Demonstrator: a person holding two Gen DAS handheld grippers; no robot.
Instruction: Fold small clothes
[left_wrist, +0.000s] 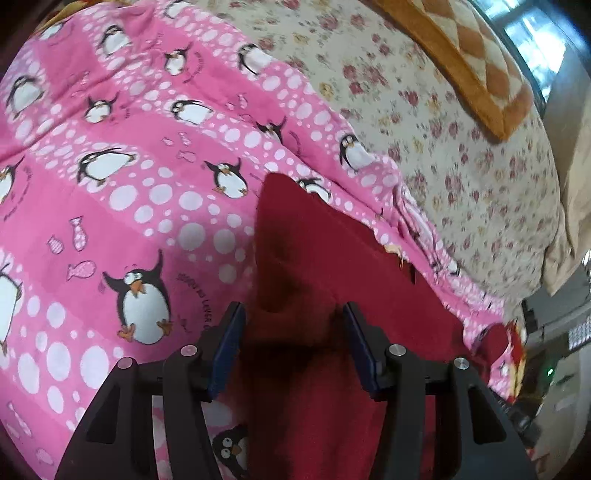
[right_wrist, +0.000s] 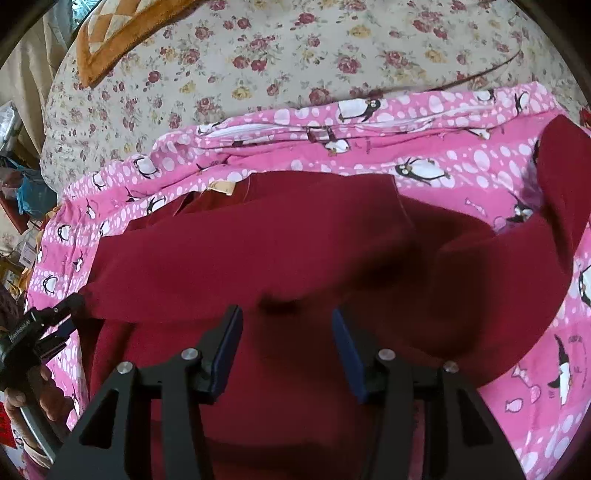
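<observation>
A dark red garment (right_wrist: 258, 243) lies partly folded on a pink penguin-print blanket (right_wrist: 443, 162), a pale label (right_wrist: 221, 187) at its far edge. My right gripper (right_wrist: 286, 314) is open above the garment's middle, nothing between its fingers. In the left wrist view the red garment (left_wrist: 325, 266) runs under my left gripper (left_wrist: 293, 308), which is open with red cloth lying between and below its fingers. The left gripper also shows in the right wrist view (right_wrist: 55, 317) at the garment's left edge. A red sleeve (right_wrist: 565, 166) lifts at the right.
The pink blanket (left_wrist: 129, 184) covers a bed with a floral sheet (left_wrist: 443, 147), also in the right wrist view (right_wrist: 258, 55). An orange checked blanket (left_wrist: 472, 62) lies at the far side. Room clutter (right_wrist: 22, 184) stands beyond the bed's left edge.
</observation>
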